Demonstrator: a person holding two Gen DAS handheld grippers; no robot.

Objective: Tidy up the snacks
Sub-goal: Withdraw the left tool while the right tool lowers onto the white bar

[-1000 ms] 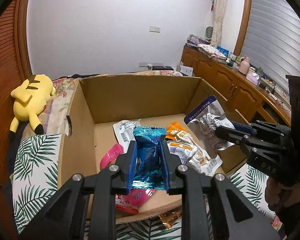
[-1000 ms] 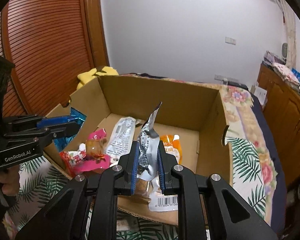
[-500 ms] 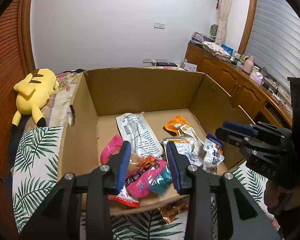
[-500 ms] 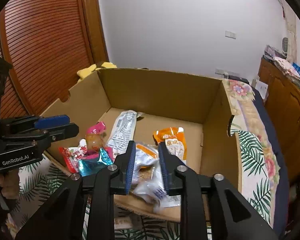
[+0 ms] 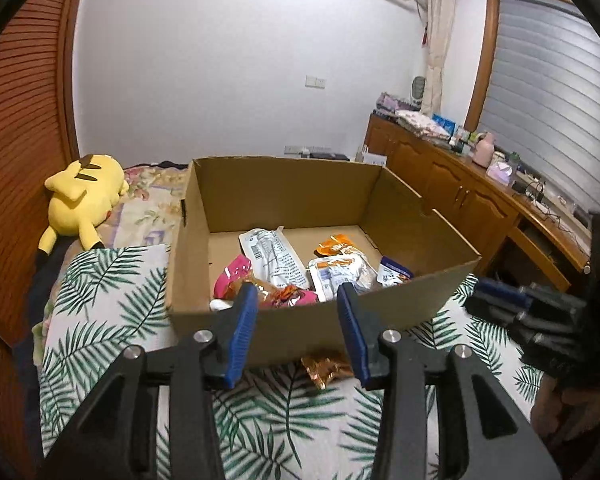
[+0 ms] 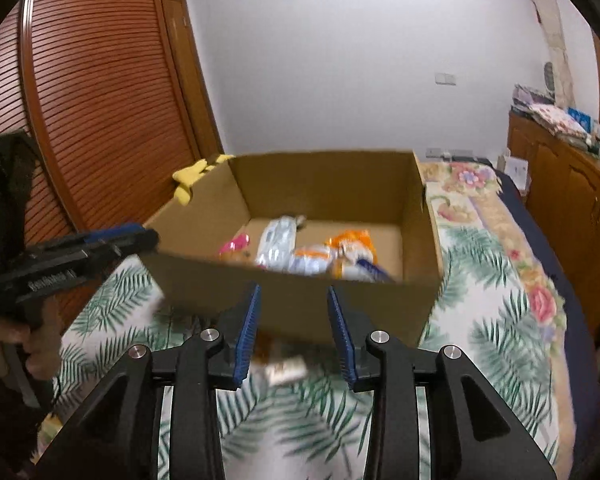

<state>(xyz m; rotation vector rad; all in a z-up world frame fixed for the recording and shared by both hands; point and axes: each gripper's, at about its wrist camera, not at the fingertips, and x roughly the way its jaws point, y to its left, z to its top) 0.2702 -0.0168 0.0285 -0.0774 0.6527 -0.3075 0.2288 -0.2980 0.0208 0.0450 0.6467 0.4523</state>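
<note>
Both the left gripper point(image 5: 297, 322) and right gripper point(image 6: 293, 326) had just been opening and stood apart, empty, before the cardboard box point(image 5: 312, 326). Snack packets point(image 5: 332, 270) lay inside; a gold wrapper point(image 5: 325, 368) sat below on the leaf-print bedspread point(image 5: 100, 304).

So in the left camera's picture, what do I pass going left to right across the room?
Yellow plush → cardboard box → wooden cabinets → the other tool, at the right edge.
</note>
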